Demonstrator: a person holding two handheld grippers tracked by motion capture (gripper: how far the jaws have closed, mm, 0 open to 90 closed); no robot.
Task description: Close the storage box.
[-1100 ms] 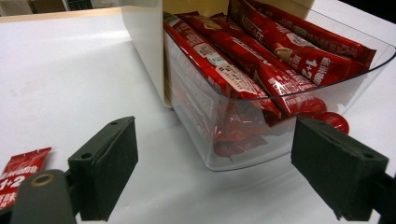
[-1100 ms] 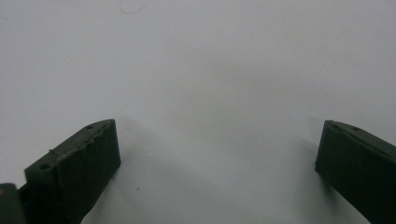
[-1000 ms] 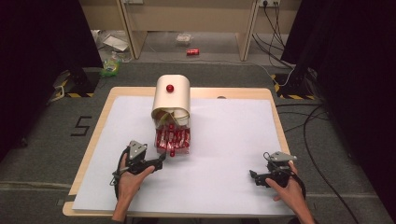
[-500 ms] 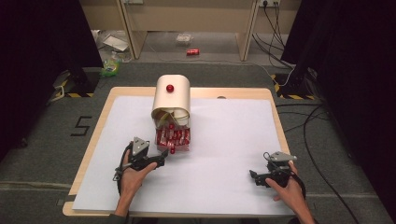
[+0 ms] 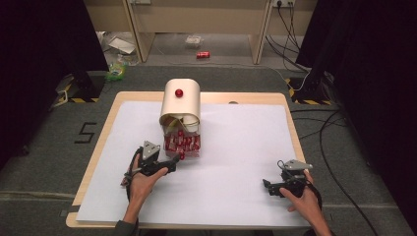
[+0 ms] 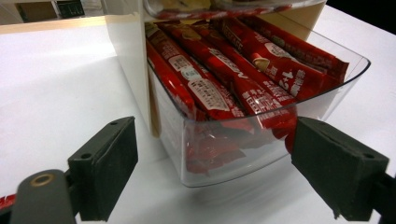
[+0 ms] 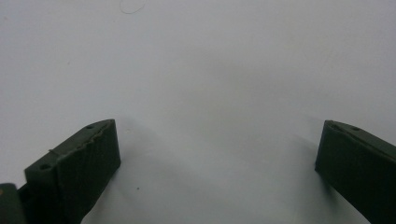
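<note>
A wooden table [image 5: 110, 129] covered by a large white sheet [image 5: 236, 162] takes up most of the high view, with grey floor around it and a red can [image 5: 202, 55] lying on the floor beyond the far edge. Near the far middle of the sheet stands a cream, round-topped dispenser [image 5: 181, 104] with a red knob [image 5: 179, 92] on its curved top. At its base, facing the person, a clear plastic tray [image 6: 261, 154] juts out, and it is packed with red snack bars [image 6: 243, 79] lying lengthwise side by side, their ends pressed against the tray's curved front wall. The left gripper [image 5: 173, 162] sits on the sheet just in front of that tray, held in the person's left hand [image 5: 142, 179]; in the left gripper view its jaws stand wide apart, one on each side of the tray's front, and neither touches the plastic. The right gripper [image 5: 268, 186], held in the right hand [image 5: 302, 199], rests well away near the sheet's right front part, its jaws likewise spread wide over bare white sheet and gripping nothing.
</note>
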